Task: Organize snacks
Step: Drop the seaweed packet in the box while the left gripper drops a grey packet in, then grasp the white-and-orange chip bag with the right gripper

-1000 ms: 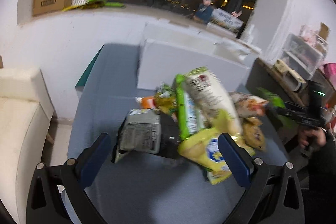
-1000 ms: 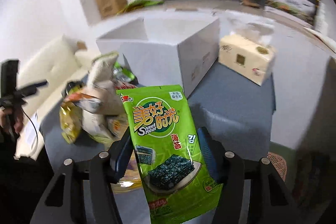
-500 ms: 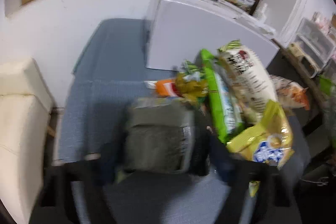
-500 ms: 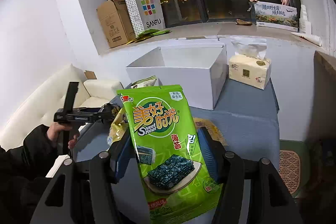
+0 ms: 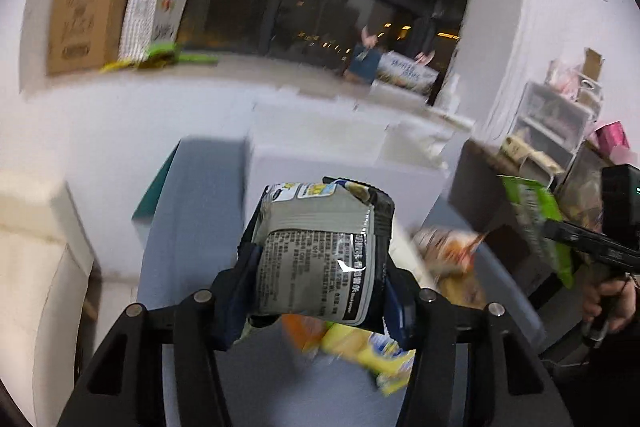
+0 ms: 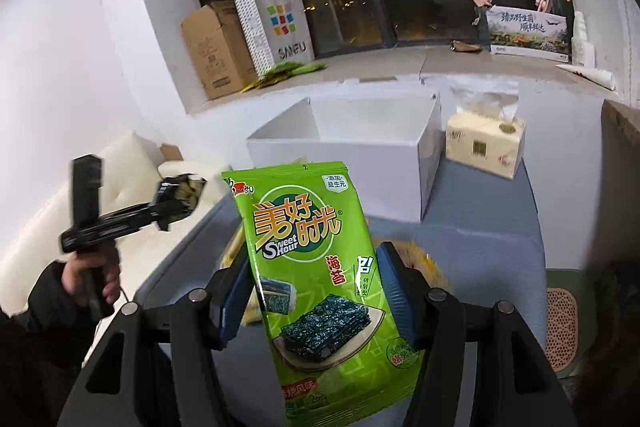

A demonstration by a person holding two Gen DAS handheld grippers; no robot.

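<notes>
Holding two packets at once, I record both tools as loaded. The left tool (image 5: pixel 320 279), low centre of the left wrist view, is pinching a grey snack packet (image 5: pixel 320 251) across its width, back panel with small print facing the camera; the packet hangs clear above the grey counter (image 5: pixel 188 251) and the blurred snack pile (image 5: pixel 452 259) at lower right. The right tool (image 6: pixel 316 291), low centre of the right wrist view, is pinching a green seaweed packet (image 6: pixel 316 267) by its lower half, upright, front label outward. The open white box (image 6: pixel 360 155) stands beyond it at mid-frame, with a tissue pack (image 6: pixel 484 147) just beside its right wall. I judge both packets light, air-filled and glossy, so liable to slip; the seaweed sheets are likely brittle. I would grip across the sealed edges or flat body with modest pressure, not squeezing the centre.
</notes>
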